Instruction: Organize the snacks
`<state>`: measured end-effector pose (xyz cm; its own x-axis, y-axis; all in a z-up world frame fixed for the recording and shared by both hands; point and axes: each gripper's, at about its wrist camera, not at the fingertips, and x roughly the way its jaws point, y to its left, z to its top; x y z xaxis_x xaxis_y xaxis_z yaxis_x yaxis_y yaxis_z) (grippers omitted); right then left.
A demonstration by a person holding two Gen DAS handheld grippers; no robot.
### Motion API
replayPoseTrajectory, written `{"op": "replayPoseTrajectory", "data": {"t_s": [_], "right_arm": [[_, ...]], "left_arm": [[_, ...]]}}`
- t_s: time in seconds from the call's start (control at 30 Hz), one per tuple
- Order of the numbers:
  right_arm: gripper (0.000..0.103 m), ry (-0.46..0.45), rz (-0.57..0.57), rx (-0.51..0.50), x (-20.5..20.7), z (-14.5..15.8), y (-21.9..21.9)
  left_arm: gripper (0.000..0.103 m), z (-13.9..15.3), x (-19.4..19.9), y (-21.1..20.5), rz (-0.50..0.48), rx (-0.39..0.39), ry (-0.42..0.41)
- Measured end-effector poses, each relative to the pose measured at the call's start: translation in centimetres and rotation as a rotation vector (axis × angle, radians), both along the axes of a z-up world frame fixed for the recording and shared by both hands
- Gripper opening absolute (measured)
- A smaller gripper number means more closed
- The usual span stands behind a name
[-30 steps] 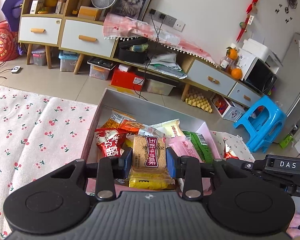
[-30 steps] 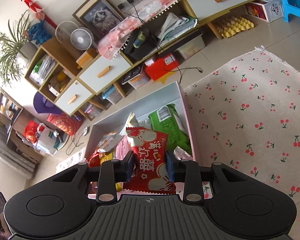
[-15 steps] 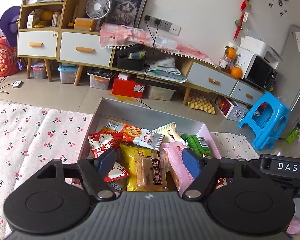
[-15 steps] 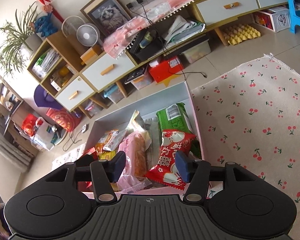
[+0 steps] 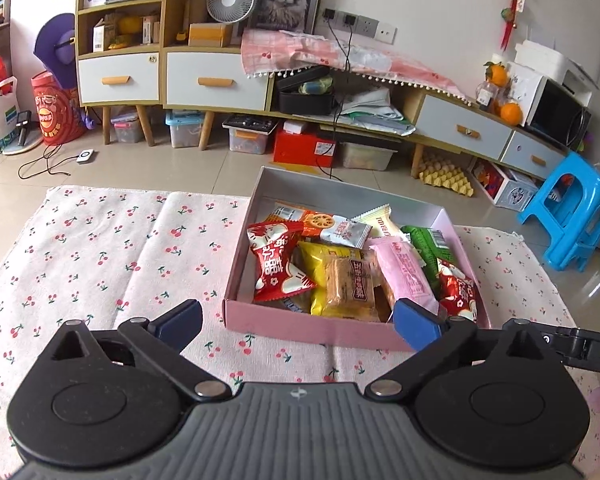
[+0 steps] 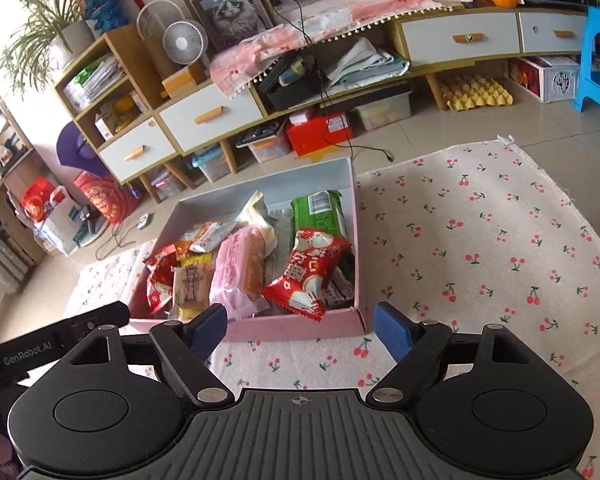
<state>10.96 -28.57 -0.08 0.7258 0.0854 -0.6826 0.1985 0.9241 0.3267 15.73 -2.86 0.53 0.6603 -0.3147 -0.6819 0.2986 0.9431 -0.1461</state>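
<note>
Snacks all sit in the pink box (image 5: 312,330), which lies on the cherry-print cloth (image 5: 100,248) over the floor. Brown biscuit pack (image 5: 350,286) lies flat on a yellow packet (image 5: 320,256) at the box's near edge; pink wafer pack (image 5: 404,272) just beside it, green pack (image 5: 428,240) behind. One red candy-shaped packet (image 5: 278,266) lies at the box's left side, a second red packet (image 6: 308,276) rests tilted against the right wall.

Left gripper (image 5: 298,322): jaws have just been opening, now spread wide, nothing between the pads, hanging over the box's near wall. Right gripper (image 6: 300,330): same, jaws have just been opening, empty, just short of the near wall, beside the tilted red packet.

My read: both packs are dropped in loose, piled rather than sorted. Cloth outside the box shows no snacks in these views, so the task looks close to done. Tilted red packet could slide flatter; low risk.
</note>
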Motion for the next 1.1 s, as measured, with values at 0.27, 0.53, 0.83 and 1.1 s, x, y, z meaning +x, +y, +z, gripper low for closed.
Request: {"op": "replayPoseTrajectory", "data": {"t_s": [0.27,0.53,0.83,1.1], "right_arm": [[0.085,0.052,0.017,-0.052,-3.0,0.7,1.9],[0.085,0.082,0.018,-0.116,-5.9,1.3,3.6],[0.089,0.088,-0.017,-0.149,-6.9,1.4,4.1],[0.089,0.119,0.040,-0.209,-6.6,0.4,6.1]], "left_arm": [[0.102,0.7,-3.0,0.8,0.018,0.075,0.041],[0.102,0.3,-5.5,1.5,0.031,0.111,0.080],[0.103,-1.1,-7.3,1.9,0.026,0.208,0.101],[0.102,-1.5,-7.6,2.2,0.057,0.215,0.125]]}}
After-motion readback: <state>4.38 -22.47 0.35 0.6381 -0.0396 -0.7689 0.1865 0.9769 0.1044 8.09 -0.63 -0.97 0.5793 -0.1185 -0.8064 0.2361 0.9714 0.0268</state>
